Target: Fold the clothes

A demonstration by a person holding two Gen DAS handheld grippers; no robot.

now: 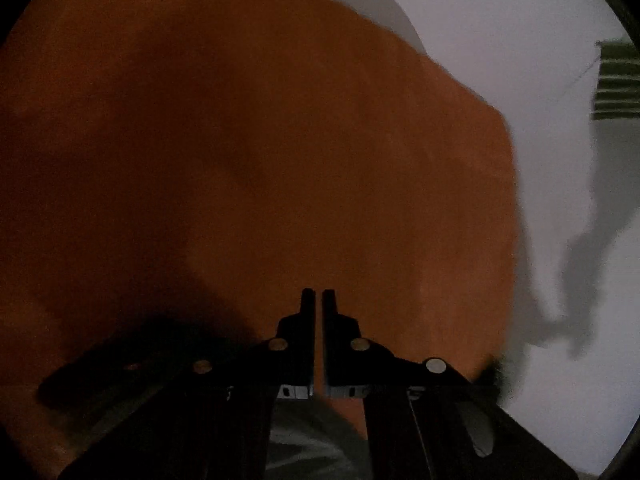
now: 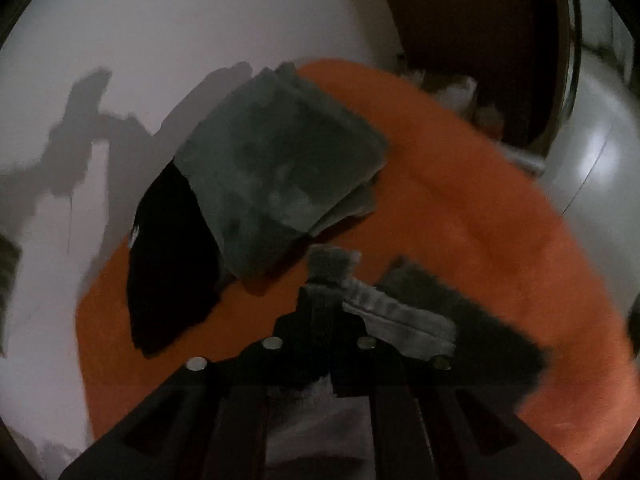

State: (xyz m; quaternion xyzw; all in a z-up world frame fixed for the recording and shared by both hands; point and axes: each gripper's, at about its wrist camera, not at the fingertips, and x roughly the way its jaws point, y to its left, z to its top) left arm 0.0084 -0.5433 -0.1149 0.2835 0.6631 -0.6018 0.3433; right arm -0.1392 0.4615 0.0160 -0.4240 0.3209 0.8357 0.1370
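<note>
Grey garment [image 2: 280,160] — folded, on orange cloth [image 2: 480,220], black garment [image 2: 168,272] beside.

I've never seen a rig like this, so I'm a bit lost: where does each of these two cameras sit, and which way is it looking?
Left wrist: sits on the left gripper, looking forward and down along its two black fingers, which are shut, onto an orange cloth on a white surface.
Right wrist: sits on the right gripper, looking down along its fingers at a grey garment, a black garment and grey fabric at its fingers.
Shared: the orange cloth and white surface. Neither shows the person.
</note>
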